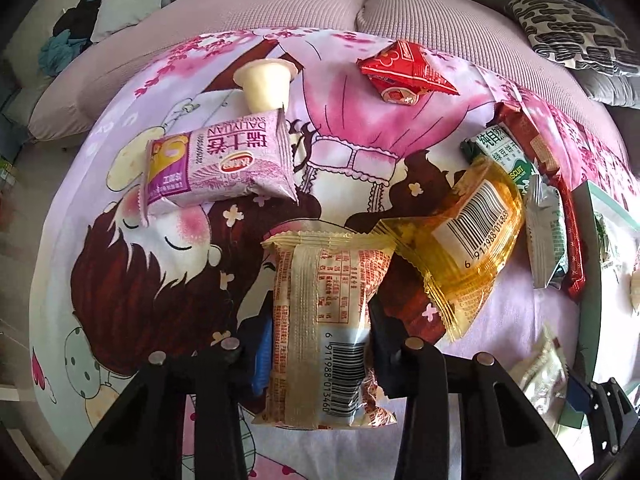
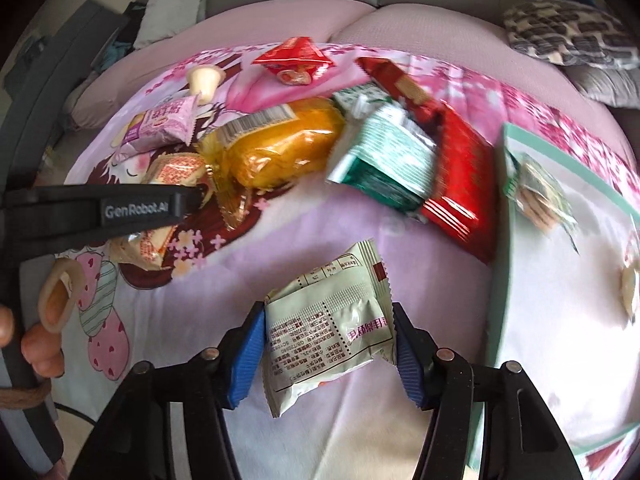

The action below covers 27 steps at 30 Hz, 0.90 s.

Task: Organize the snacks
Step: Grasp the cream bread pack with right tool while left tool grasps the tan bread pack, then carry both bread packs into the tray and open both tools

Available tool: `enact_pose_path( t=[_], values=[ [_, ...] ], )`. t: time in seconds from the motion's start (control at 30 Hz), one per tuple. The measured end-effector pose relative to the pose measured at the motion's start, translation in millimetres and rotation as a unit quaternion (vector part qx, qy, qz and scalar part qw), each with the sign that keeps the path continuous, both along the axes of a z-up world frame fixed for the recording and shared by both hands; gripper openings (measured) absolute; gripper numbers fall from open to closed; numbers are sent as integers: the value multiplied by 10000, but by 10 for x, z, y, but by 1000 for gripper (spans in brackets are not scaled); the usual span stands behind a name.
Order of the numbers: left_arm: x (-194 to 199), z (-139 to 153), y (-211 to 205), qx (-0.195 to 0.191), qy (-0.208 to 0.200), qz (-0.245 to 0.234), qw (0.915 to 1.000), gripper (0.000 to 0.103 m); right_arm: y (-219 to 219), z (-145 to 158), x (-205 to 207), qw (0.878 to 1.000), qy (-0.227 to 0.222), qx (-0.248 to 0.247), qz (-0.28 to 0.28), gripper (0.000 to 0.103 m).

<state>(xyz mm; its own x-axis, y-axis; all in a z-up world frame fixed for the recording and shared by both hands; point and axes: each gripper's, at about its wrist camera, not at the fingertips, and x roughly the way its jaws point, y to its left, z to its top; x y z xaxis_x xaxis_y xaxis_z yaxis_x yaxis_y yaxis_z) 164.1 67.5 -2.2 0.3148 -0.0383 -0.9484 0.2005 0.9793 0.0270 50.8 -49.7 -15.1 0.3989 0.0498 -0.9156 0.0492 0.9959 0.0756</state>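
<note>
My left gripper (image 1: 320, 336) is shut on a cream packet with red print and a barcode (image 1: 320, 280), held by its near half above the printed cloth. My right gripper (image 2: 328, 346) is shut on a pale green packet (image 2: 320, 320), its blue pads (image 2: 250, 348) pressing both sides. An orange packet (image 1: 460, 248) lies just right of the cream one. Farther off lie a purple packet (image 1: 216, 164), a jelly cup (image 1: 266, 82) and a red packet (image 1: 404, 70). Green packets (image 2: 384, 156) and a long red packet (image 2: 460, 176) lie beside the teal-rimmed box (image 2: 505, 240).
The box at the right holds a biscuit packet (image 2: 536, 192) and a pale snack (image 2: 630, 288). The cloth covers a pink sofa seat (image 1: 280, 4) with a patterned cushion (image 1: 572, 32) behind. A person's fingers (image 2: 40, 344) and the left tool's black housing (image 2: 100, 208) fill the right wrist view's left side.
</note>
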Motion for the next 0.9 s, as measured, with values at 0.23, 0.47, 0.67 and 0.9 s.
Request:
enact_pose_path(
  t=[0.23, 0.47, 0.67, 0.9],
  values=[
    [-58, 188, 55, 6, -224, 119, 9997, 41, -161, 180, -78, 9995, -200, 129, -196, 62],
    [-146, 396, 63, 86, -566, 109, 9983, 41, -203, 353, -146, 9985, -430, 274, -198, 62],
    [-227, 620, 10, 85, -900, 46, 9959, 41, -273, 450, -210, 9977, -506, 322, -304, 62],
    [-344, 764, -396, -19, -1063, -465, 9932, 41, -587, 535, -258, 9950, -568, 288, -770, 62]
  ],
)
